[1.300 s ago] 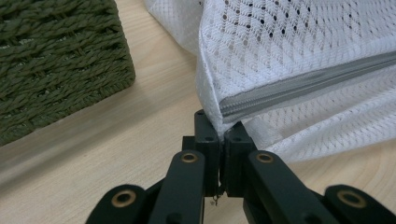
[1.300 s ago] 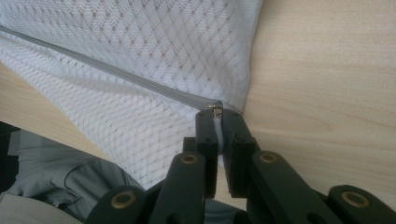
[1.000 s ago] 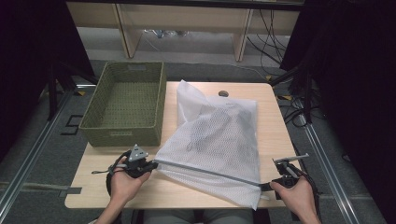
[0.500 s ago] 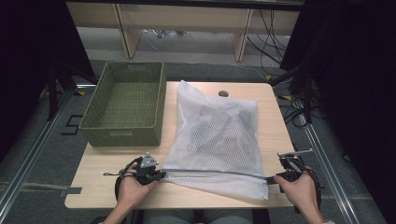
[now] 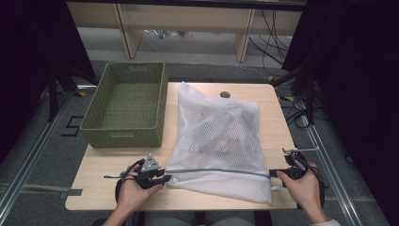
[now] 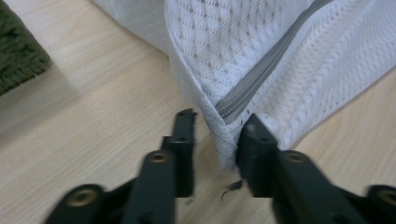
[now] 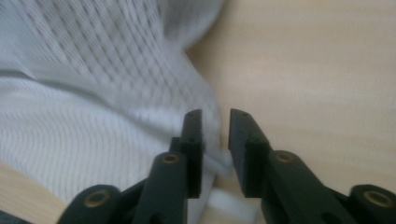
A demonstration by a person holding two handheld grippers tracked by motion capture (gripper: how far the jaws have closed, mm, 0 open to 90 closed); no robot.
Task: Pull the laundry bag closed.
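Since the earlier frames the mesh laundry bag [image 5: 219, 146] has been lowered flat onto the table [image 5: 94, 188], and both hands have come down to its near edge. The left gripper [image 6: 218, 126] has its jaws apart, with the bag's corner and the end of the grey zipper [image 6: 261, 74] standing between them, not pinched. The right gripper [image 7: 215, 122] has its jaws a little apart too, and the white mesh lies just to the left of them; a small white tab is below, but I cannot tell what it is. Farther ahead of the left gripper stands the green basket [image 5: 127, 106]. To do the step well, I think the left jaws should close on the corner fabric first, so the zipper stays tight.
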